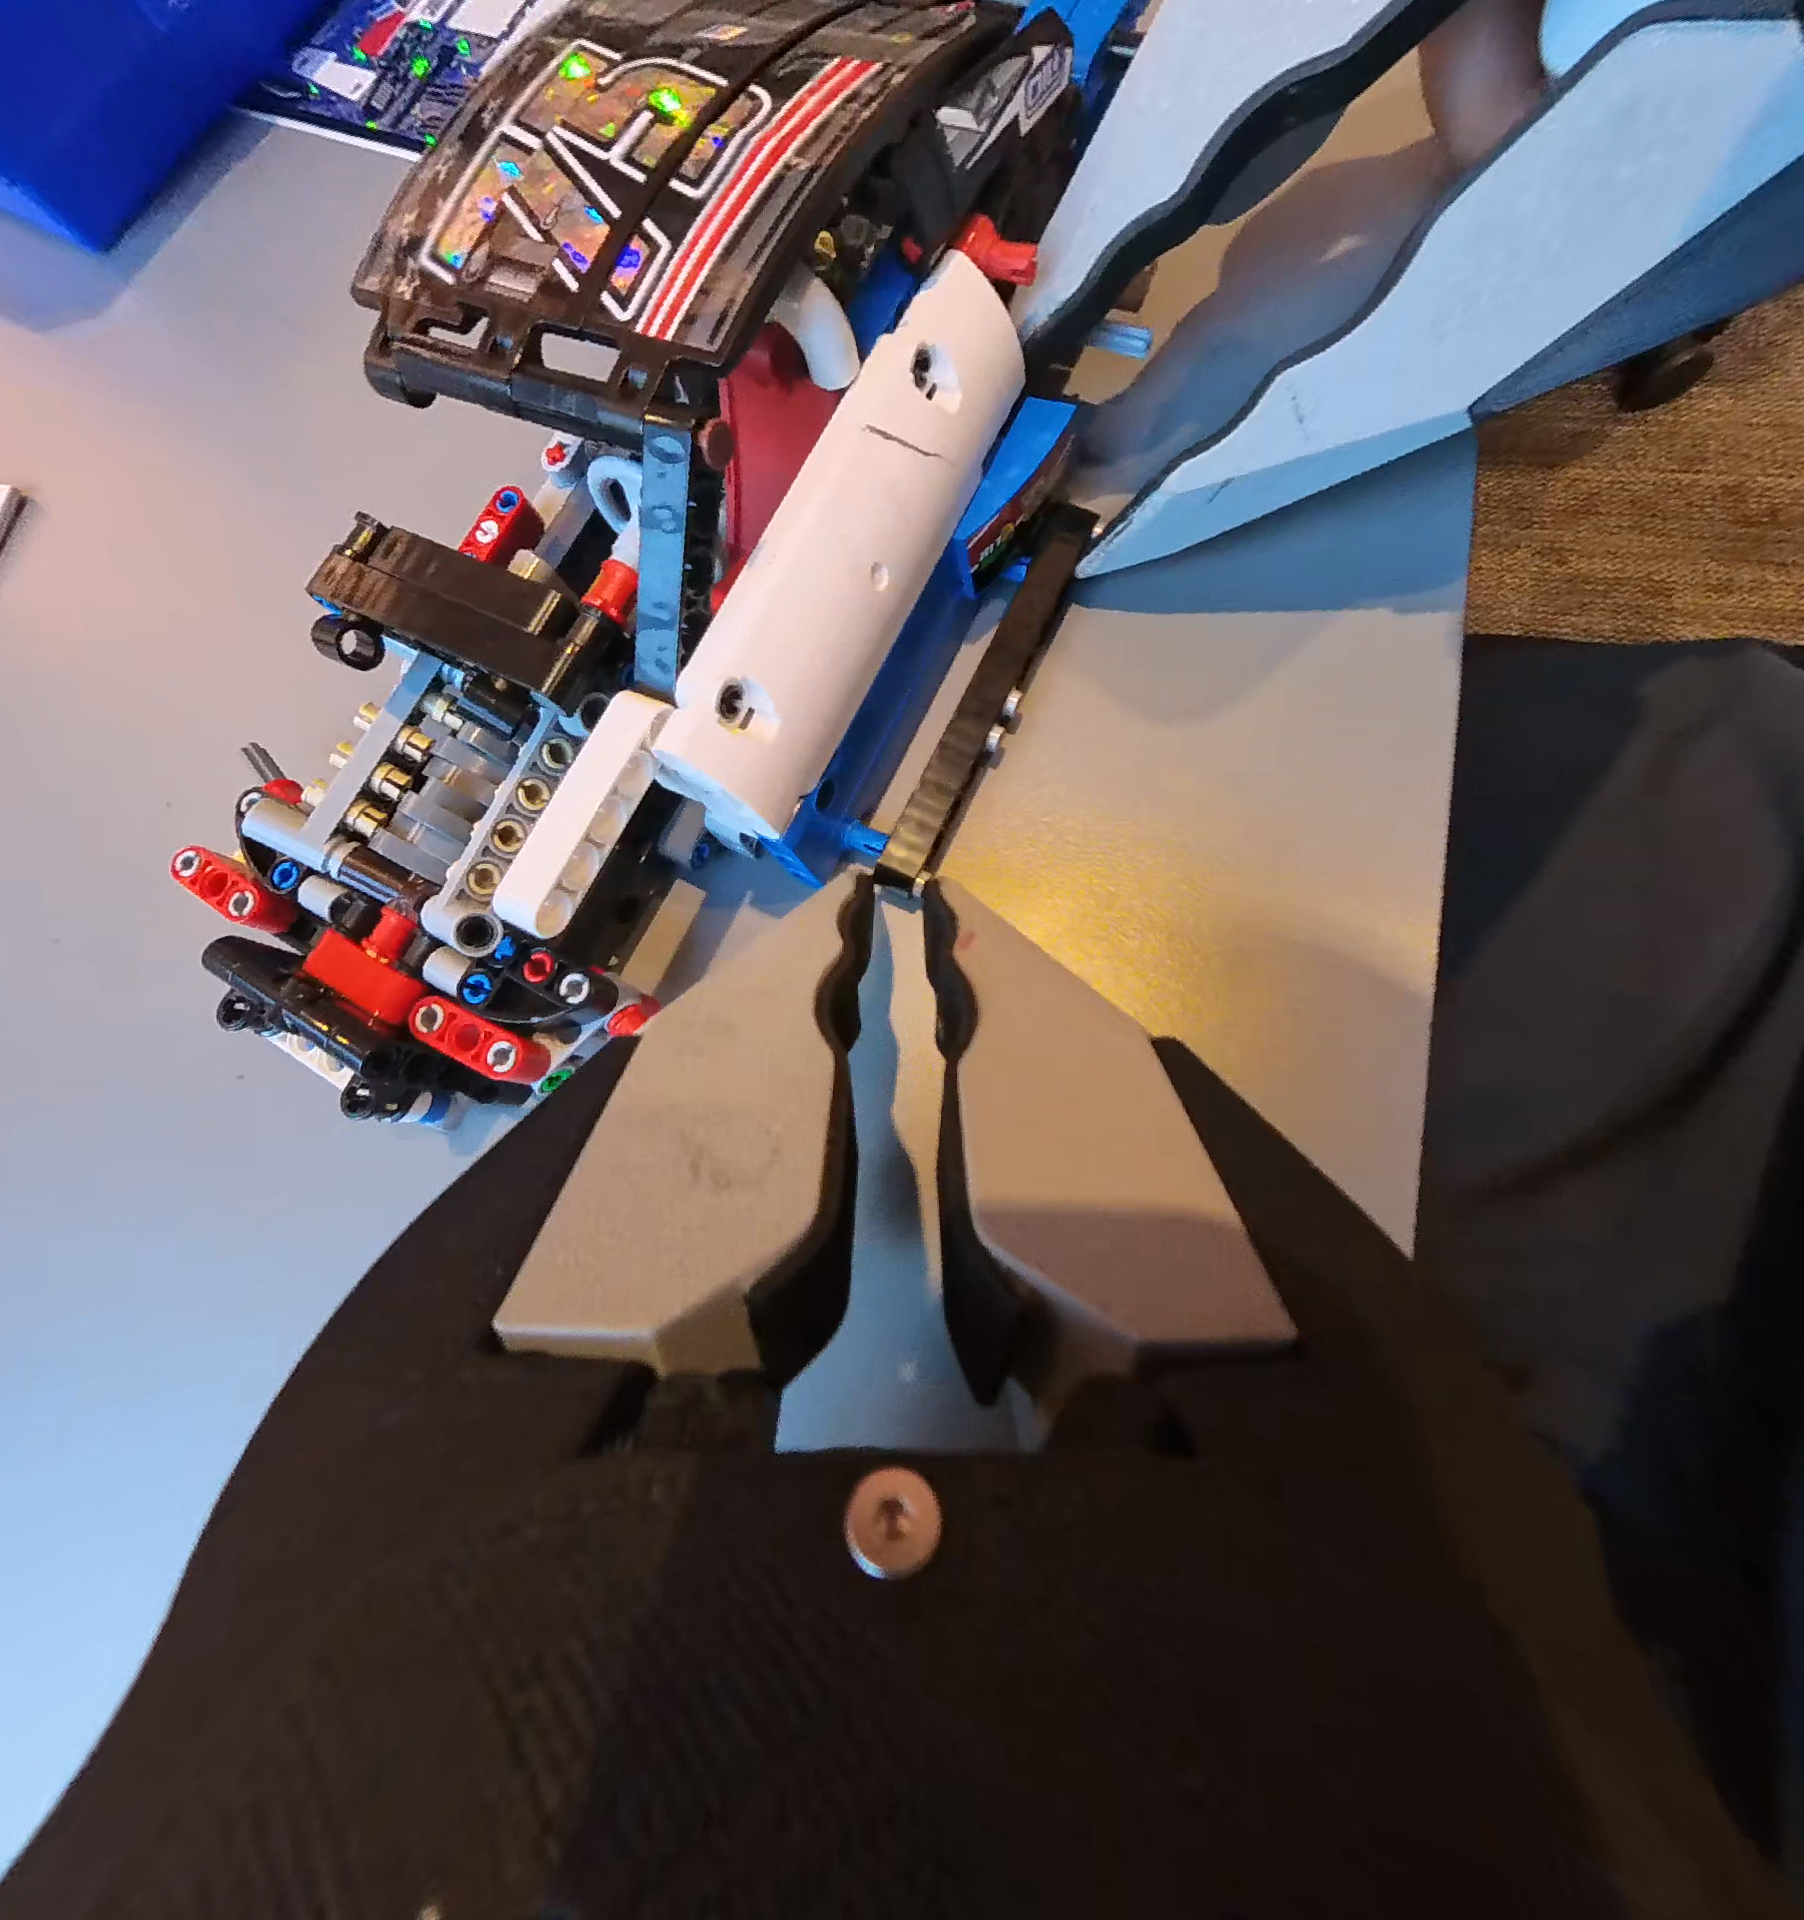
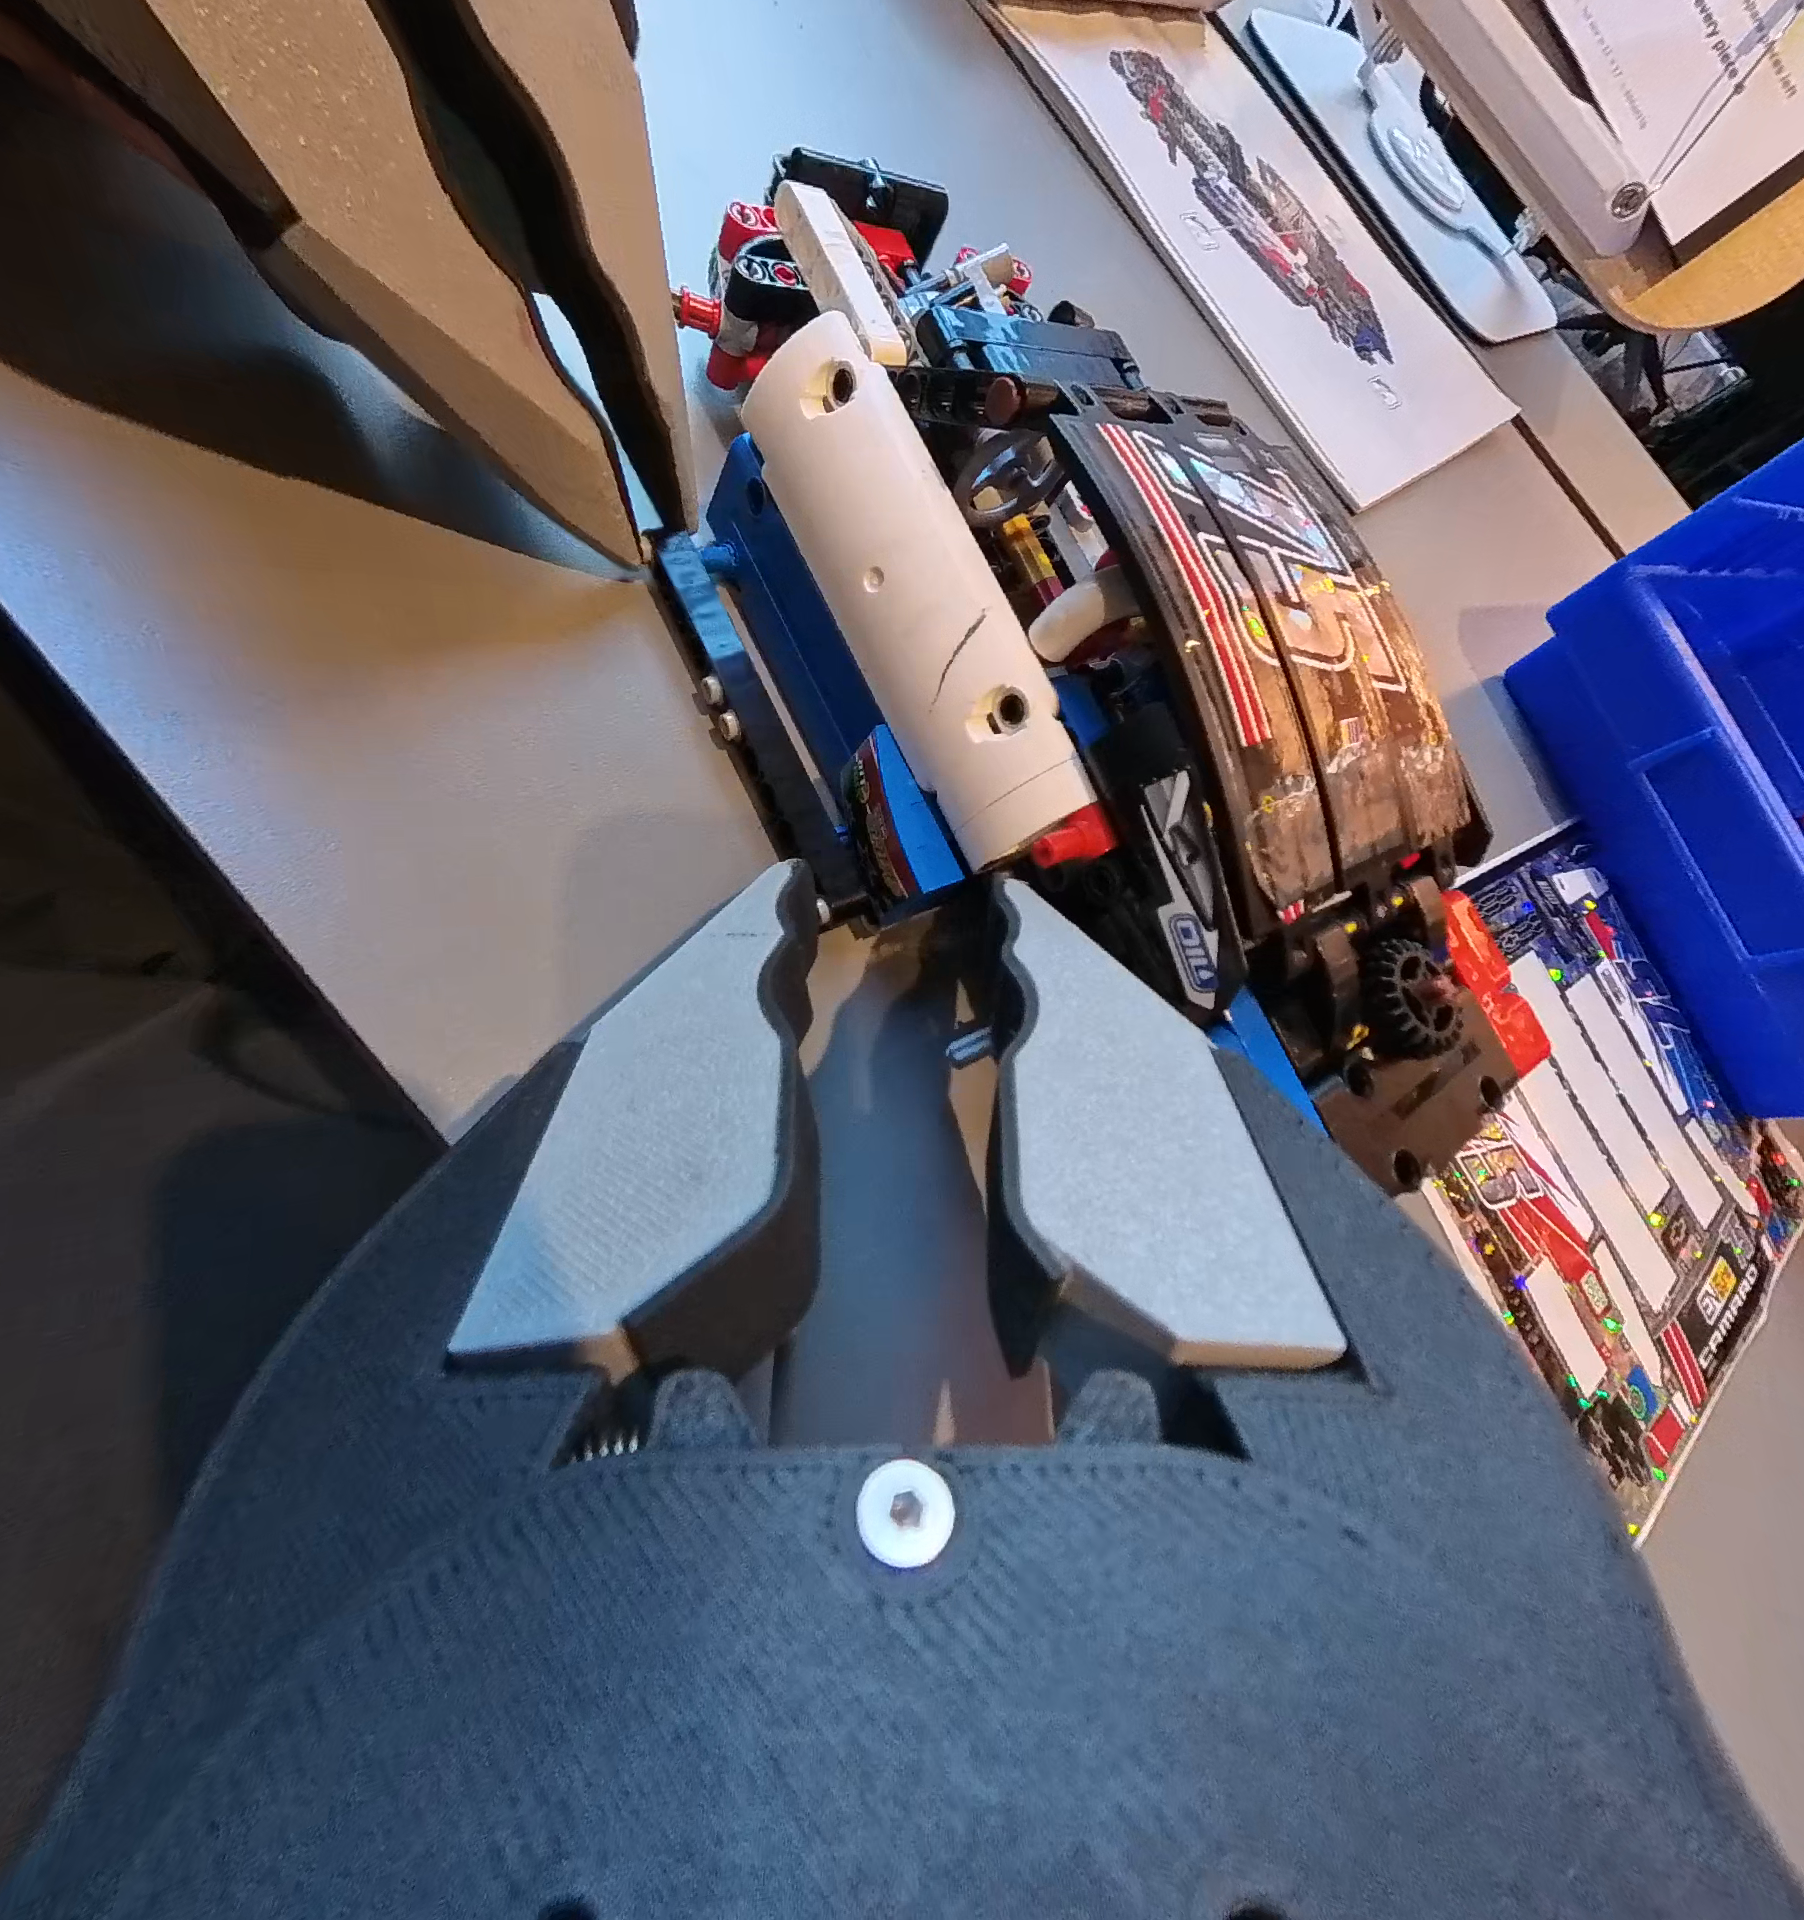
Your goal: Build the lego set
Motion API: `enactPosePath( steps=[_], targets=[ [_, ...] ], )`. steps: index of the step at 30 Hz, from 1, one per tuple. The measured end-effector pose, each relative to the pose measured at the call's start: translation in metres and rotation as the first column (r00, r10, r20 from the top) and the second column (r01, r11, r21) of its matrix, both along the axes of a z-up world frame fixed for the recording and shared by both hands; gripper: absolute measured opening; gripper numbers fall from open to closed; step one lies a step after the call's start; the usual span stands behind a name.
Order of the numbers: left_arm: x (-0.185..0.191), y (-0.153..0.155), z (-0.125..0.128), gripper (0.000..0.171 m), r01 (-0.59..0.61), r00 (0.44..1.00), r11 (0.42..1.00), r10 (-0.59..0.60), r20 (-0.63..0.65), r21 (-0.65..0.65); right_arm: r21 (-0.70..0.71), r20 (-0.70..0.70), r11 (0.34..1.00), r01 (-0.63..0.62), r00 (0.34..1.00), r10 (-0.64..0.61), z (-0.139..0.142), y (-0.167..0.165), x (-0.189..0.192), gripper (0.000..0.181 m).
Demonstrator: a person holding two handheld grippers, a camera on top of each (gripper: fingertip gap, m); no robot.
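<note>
The grey tabletop (image 1: 98,1039) carries the half-built lego car of black, white, blue and red plastic (image 1: 669,582), which lies tipped on its side, with its long axis running from near to far in both wrist views. In the left wrist view the car is ahead and to the left of the left gripper (image 1: 900,894). This gripper is clenched on the near end of a long black toothed beam (image 1: 991,707), which runs along the blue underside edge of the car. The right gripper (image 2: 903,914) comes from the opposite end; its jaws stand apart around the blue and black corner of the car, and I cannot tell if they press it. I judge that the beam must go sideways onto the light pins, so both grippers are equally near.

The car has a curved black roof panel with shiny stickers (image 1: 607,197) and a long white rounded side panel (image 1: 856,582). A blue plastic bin (image 2: 1708,790) and a sticker sheet (image 2: 1604,1226) lie at the right.
</note>
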State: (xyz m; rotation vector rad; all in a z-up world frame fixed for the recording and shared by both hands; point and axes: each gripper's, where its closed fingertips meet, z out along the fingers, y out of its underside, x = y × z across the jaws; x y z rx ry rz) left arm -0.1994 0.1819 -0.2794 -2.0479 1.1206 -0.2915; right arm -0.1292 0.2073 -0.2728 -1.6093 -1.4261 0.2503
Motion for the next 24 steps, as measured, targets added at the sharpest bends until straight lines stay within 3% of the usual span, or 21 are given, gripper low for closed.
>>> enactPosePath(
  steps=[24],
  targets=[
    [-0.008, 0.004, 0.0, 0.006, -0.017, 1.0, 1.0, 0.018, 0.012, -0.014, 0.063, -0.012, 0.998, 0.026, 1.0, -0.025, 0.009, -0.005, 0.01, 0.031]
  ],
)
